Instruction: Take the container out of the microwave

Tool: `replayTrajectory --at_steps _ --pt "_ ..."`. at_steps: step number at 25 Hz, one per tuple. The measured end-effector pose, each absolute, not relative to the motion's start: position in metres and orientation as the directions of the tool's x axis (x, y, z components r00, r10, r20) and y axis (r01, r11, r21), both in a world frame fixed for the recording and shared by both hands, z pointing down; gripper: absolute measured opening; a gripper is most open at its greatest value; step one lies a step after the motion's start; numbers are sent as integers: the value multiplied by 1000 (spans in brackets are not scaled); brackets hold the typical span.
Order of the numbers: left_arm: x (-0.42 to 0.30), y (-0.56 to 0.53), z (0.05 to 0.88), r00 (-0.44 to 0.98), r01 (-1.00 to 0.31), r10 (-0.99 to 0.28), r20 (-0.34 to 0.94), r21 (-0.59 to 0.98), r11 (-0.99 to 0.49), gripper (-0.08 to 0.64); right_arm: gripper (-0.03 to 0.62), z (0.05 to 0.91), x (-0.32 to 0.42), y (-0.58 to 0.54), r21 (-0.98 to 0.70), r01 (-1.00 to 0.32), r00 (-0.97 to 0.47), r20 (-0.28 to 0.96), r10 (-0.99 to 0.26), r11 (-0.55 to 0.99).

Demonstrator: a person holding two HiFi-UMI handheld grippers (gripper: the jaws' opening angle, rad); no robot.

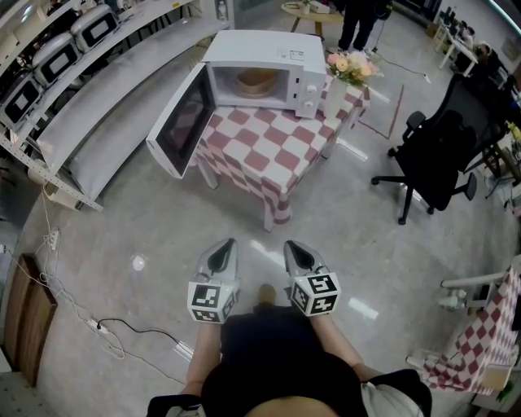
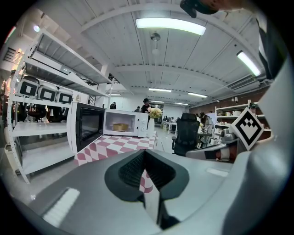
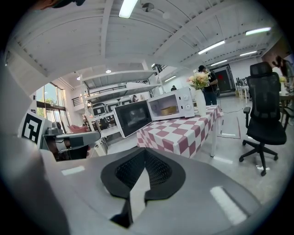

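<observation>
A white microwave stands on a red-and-white checked table, its door swung wide open to the left. Inside sits a tan round container, also visible in the left gripper view and the right gripper view. My left gripper and right gripper hang side by side over the floor, well short of the table. Both are shut with nothing between the jaws. The left gripper and right gripper point toward the microwave.
A vase of flowers stands right of the microwave. A black office chair sits to the right. White shelving with more microwaves runs along the left. A cable and power strip lie on the floor. A person stands behind.
</observation>
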State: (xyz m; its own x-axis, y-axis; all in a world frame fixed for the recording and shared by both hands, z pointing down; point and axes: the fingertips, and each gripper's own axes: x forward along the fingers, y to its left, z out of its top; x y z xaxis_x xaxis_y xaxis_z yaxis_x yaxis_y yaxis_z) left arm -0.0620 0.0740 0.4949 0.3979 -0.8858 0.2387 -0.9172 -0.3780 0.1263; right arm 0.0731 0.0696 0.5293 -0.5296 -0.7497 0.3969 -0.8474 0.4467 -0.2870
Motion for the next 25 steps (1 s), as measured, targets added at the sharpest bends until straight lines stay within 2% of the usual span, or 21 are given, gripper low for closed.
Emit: replayTrajectory --at_steps 25 --pt "-69 59 502 362 -932 -898 248 121 -342 11 2 543 55 54 -334 -803 -595 412 -690 494"
